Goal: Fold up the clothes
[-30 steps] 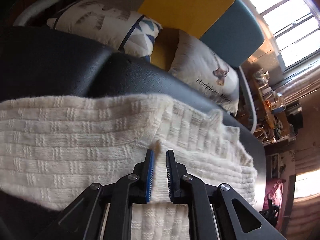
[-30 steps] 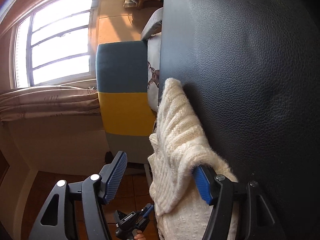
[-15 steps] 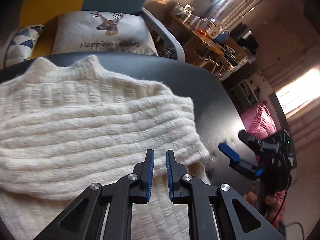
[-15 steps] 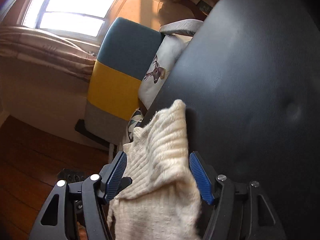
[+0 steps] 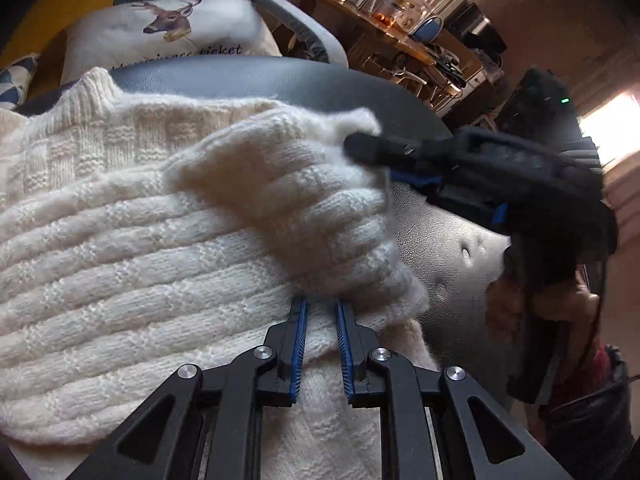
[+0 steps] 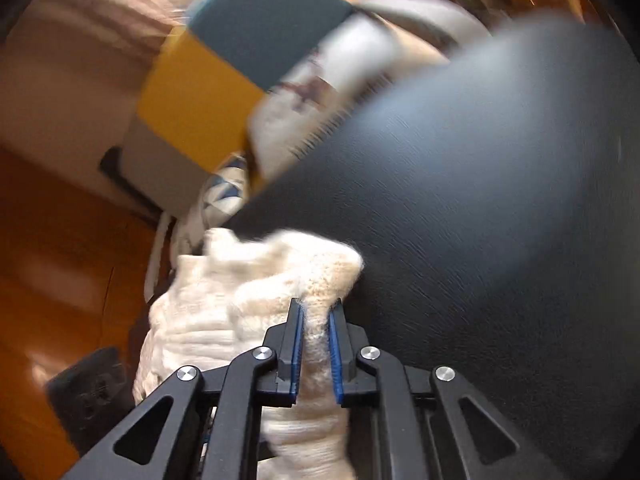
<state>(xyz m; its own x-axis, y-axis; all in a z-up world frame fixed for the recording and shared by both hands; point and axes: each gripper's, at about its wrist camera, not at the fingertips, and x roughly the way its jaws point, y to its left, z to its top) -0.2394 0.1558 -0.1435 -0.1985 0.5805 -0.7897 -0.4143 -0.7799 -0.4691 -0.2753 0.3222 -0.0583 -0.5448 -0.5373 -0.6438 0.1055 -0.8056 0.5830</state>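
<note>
The cream knitted sweater [image 5: 132, 240] lies spread on a black padded leather surface [image 5: 444, 248], covering the left and centre of the left wrist view. A ribbed sleeve [image 5: 304, 200] is folded over the body of the garment, with its cuff end toward the right edge of the knit.

The left gripper [image 5: 320, 308] is clenched on a fold of the sweater. The knit passes between the two blue-padded fingers [image 5: 299, 336], and the fabric bunches directly above their tips. The fingers stand close together with only the pinched layer between them.

The right gripper [image 6: 316, 308] is likewise clenched on the sweater. In the right wrist view, a bundle of cream knit fills the narrow gap between its blue-padded fingers [image 6: 334, 344] and rises just beyond the tips, at the edge of the garment where it meets the black leather surface [image 6: 480, 240]. In the left wrist view the same gripper [image 5: 384, 160] reaches in from the right, its tip touching the far end of the folded sleeve. A hand [image 5: 516, 304] holds its handle at the right of the frame.

The right wrist view is motion-blurred. Behind the leather surface stands a chair with a teal and yellow back [image 6: 240, 52]. A white cushion printed with a deer [image 5: 168, 28] rests on that chair. A cluttered wooden table [image 5: 400, 28] stands farther back.
</note>
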